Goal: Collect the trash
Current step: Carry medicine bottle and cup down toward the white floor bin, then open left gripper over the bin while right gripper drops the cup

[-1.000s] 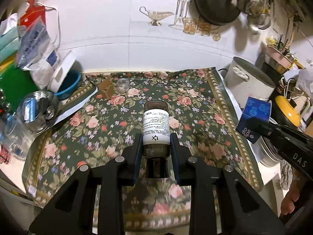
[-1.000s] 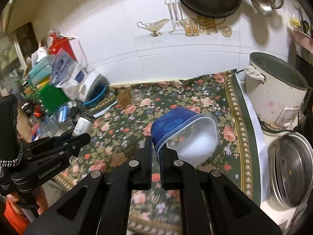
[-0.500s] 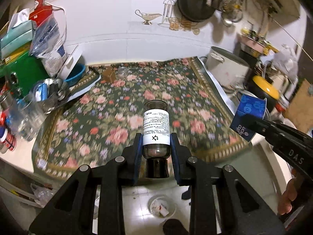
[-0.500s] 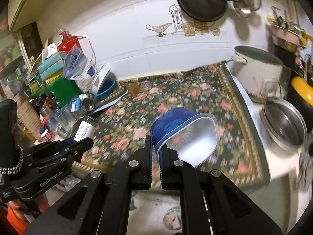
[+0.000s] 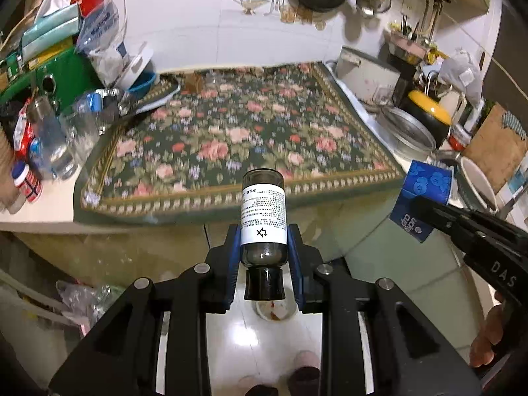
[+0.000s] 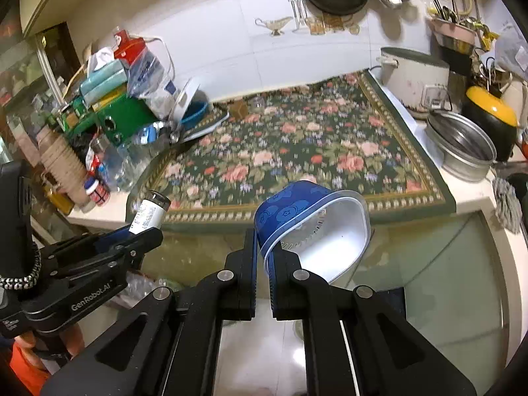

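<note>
Grippers you hold: two, left gripper (image 5: 264, 247) and right gripper (image 6: 263, 257)
Dark glass bottle (image 5: 263, 217): one
Blue cup (image 6: 310, 227): one
Floral cloth (image 5: 250, 138): one

White tiled wall (image 5: 198, 16) behind floral-clothed counter (image 5: 250, 132).

Left gripper (image 5: 264, 247), right gripper (image 6: 262, 257): black frames, silver screws, blue-padded fingers (image 5: 232, 250); white lettering.
</note>
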A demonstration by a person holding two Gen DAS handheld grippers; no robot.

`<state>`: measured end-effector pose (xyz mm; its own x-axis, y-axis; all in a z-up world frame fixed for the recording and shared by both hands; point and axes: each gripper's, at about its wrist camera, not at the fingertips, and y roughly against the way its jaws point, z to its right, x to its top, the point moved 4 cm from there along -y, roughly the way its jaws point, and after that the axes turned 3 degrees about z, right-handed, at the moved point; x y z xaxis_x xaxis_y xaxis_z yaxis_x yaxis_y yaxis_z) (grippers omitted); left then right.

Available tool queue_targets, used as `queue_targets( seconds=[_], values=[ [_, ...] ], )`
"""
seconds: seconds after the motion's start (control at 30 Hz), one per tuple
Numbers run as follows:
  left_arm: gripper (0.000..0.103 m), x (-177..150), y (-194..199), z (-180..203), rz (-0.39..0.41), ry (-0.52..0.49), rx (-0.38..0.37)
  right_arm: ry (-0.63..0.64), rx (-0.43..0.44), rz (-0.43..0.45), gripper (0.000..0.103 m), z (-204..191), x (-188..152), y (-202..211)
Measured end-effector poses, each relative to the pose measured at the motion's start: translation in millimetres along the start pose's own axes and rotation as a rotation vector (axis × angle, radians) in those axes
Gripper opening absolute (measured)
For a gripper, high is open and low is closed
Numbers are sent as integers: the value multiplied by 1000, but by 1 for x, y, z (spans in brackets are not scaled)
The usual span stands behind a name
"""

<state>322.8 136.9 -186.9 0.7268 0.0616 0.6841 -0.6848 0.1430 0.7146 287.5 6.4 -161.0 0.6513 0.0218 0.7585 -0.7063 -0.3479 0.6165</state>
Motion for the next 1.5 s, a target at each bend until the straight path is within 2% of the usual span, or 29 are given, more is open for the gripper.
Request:
queue_targets(
  seconds=[0.23, 0.5, 0.63, 0.87, 1.0, 1.13, 1.3, 1.33, 1.37, 1.43, 1.47, 1.5],
  values=[
    [27, -56, -49, 10, -114, 12, 0, -20, -6, -110, 6, 24, -52, -32],
    [27, -139, -150, 28, -260, 73, 5, -21, -6, -265, 6, 76, -123, -100],
    [27, -179, -199, 31, -302, 91, 14, -2, -13, -318, 6, 100, -156, -135],
    [27, -256, -291, 34, -412, 124, -16, -19, 20, -422, 6, 139, -218, -210],
    [27, -283, -336, 38, -457, 111, -34, -37, 50, -459, 6, 155, -243, -245],
    [27, -296, -366, 40, -469, 103, -51, -23, 60, -463, 6, 159, -253, -267],
    [27, -292, -384, 42, -451, 113, -75, -6, 92, -446, 7, 158, -253, -278],
    [28, -291, -386, 41, -441, 111, -70, 2, 96, -440, 7, 157, -251, -278],
    [34, -289, -389, 41, -438, 108, -62, 9, 95, -438, 7, 159, -250, -280],
    [44, -288, -393, 38, -446, 109, -54, 16, 87, -453, 19, 160, -250, -281],
    [45, -288, -394, 37, -450, 112, -45, 13, 84, -463, 35, 162, -251, -285],
    [45, -287, -395, 36, -452, 113, -38, 10, 81, -467, 42, 164, -251, -286]
  ],
)
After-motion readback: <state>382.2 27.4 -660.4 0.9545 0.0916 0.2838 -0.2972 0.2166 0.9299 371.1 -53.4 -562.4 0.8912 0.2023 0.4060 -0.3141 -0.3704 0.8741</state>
